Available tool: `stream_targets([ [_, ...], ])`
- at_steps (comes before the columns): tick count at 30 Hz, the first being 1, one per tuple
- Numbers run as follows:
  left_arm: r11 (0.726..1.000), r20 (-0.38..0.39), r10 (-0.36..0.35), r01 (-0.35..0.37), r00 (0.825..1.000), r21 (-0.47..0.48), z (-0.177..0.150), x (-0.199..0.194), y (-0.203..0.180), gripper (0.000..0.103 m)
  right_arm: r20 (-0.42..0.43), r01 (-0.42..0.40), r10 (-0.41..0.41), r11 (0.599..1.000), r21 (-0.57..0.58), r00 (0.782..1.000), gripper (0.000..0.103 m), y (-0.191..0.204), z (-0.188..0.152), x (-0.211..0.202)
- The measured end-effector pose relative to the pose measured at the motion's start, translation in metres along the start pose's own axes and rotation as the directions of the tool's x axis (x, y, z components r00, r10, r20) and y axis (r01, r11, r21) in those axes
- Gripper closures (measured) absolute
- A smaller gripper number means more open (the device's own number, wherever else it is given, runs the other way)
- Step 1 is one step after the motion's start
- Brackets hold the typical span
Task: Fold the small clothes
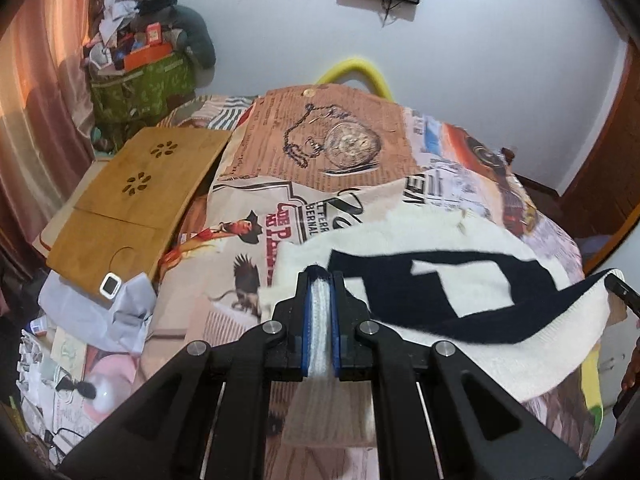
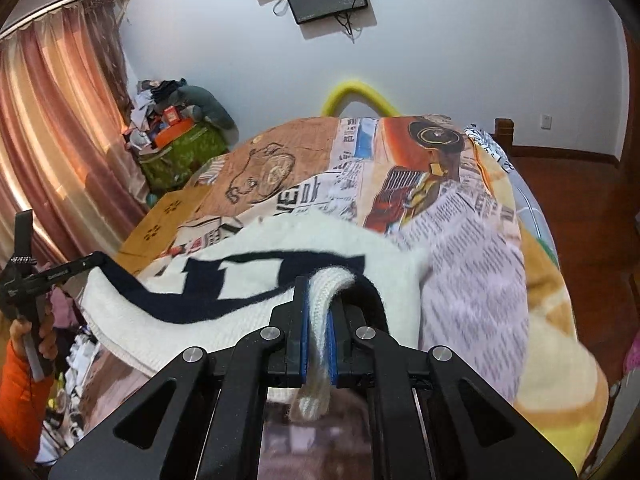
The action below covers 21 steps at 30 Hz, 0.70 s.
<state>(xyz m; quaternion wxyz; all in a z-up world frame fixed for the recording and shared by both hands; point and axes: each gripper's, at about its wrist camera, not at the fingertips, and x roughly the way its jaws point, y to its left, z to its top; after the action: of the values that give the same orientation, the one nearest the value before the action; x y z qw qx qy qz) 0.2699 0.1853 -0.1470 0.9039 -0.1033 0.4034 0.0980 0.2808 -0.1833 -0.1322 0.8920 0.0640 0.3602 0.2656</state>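
A small white knitted garment with a large navy letter (image 1: 432,280) hangs lifted above the bed, stretched between both grippers. My left gripper (image 1: 320,280) is shut on its white edge at the near left. My right gripper (image 2: 318,284) is shut on a white and navy edge of the same garment (image 2: 248,280). The left gripper also shows at the left of the right wrist view (image 2: 94,258), held by a hand in an orange sleeve. The garment's far part rests on the bed.
The bed carries a printed blanket (image 1: 320,152) with newspaper and pocket-watch pictures. A bamboo lap tray (image 1: 132,196) lies at the bed's left side. Cluttered boxes and a green bag (image 1: 140,80) stand by the curtain. A yellow foam arc (image 2: 360,96) rises behind the bed.
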Motion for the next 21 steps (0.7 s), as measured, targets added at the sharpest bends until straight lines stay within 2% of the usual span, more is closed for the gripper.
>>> stream_targets([
  [5,0.999,-0.085,0.025,-0.028,0.996,-0.032,0.011,0.056,0.01,0.095,-0.064,0.033,-0.032,0.999,0.016,0.997,0.097,-0.017,0.018,0.045],
  [11,0.996,-0.228,0.051,-0.067,0.972,-0.063,-0.007,0.13,0.023,0.094,-0.17,0.069,-0.057,0.996,0.063,0.984,0.097,-0.042,0.012,0.095],
  [14,0.995,-0.25,0.053,-0.072,0.967,-0.066,-0.012,0.147,0.026,0.087,-0.197,0.079,-0.065,0.995,0.063,0.978,0.097,-0.047,0.006,0.103],
  [16,0.995,-0.242,0.072,-0.087,0.968,-0.049,-0.011,0.147,0.025,0.075,-0.196,0.073,-0.062,0.996,0.048,0.979,0.096,-0.047,0.007,0.1],
  [20,0.992,-0.202,0.124,-0.124,0.972,0.013,-0.001,0.131,0.024,0.058,-0.207,0.057,-0.05,0.998,0.03,0.977,0.094,-0.045,0.014,0.089],
  [21,0.99,-0.181,0.138,-0.136,0.974,0.024,0.002,0.123,0.024,0.051,-0.205,0.053,-0.045,0.998,0.033,0.978,0.093,-0.045,0.016,0.087],
])
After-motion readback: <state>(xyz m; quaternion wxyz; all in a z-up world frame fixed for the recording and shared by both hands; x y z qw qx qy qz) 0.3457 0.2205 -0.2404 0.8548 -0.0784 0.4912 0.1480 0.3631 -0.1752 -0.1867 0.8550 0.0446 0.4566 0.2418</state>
